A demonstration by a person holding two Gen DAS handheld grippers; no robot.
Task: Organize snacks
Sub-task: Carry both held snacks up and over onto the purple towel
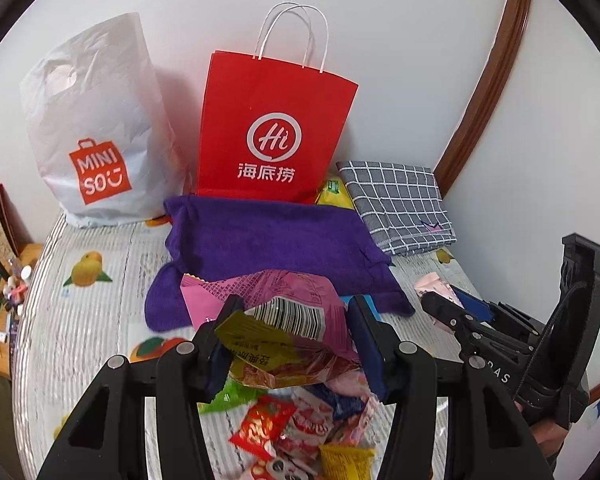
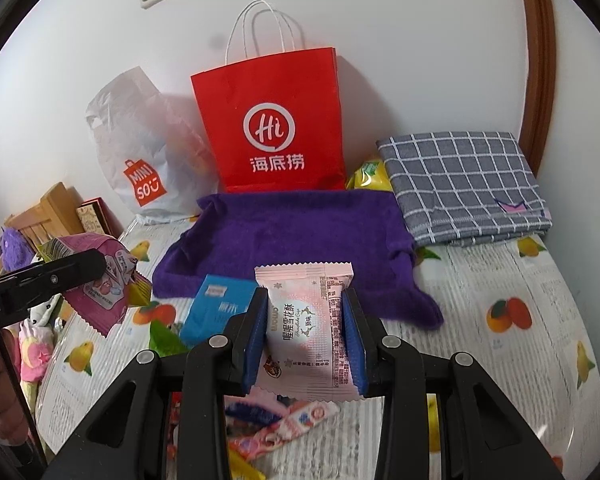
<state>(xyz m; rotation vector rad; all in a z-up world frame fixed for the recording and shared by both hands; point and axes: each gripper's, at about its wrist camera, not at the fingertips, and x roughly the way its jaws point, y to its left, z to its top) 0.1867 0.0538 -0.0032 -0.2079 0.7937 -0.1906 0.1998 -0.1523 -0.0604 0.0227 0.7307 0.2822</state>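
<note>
The left claw (image 1: 288, 344) is clamped on a crumpled pink snack bag (image 1: 296, 312) with a barcode and a yellow-and-red end, holding it above the tabletop (image 1: 100, 248), whose cover is printed with fruit. Below it, at the near edge, lies a loose pile of small snacks (image 1: 300, 432) in red, pink and yellow wrappers.

The right claw (image 2: 304, 332) grips a pale pink wrapped pastry (image 2: 304, 316) by its two sides, upright between the blue pads (image 2: 256, 344). Just left of it a blue packet (image 2: 212, 308) lies flat on the tabletop, partly on the near edge of a purple towel (image 2: 292, 236).

The towel is spread in the middle. Behind it, against the white wall, a red paper bag (image 2: 272, 120) with white handles stands upright, with a white plastic shopping bag (image 2: 140, 152) to its left. To the right of the red bag lies a folded grey checked cloth (image 2: 460, 184), and a yellow-green packet (image 2: 368, 174) peeks out between the two.
</note>
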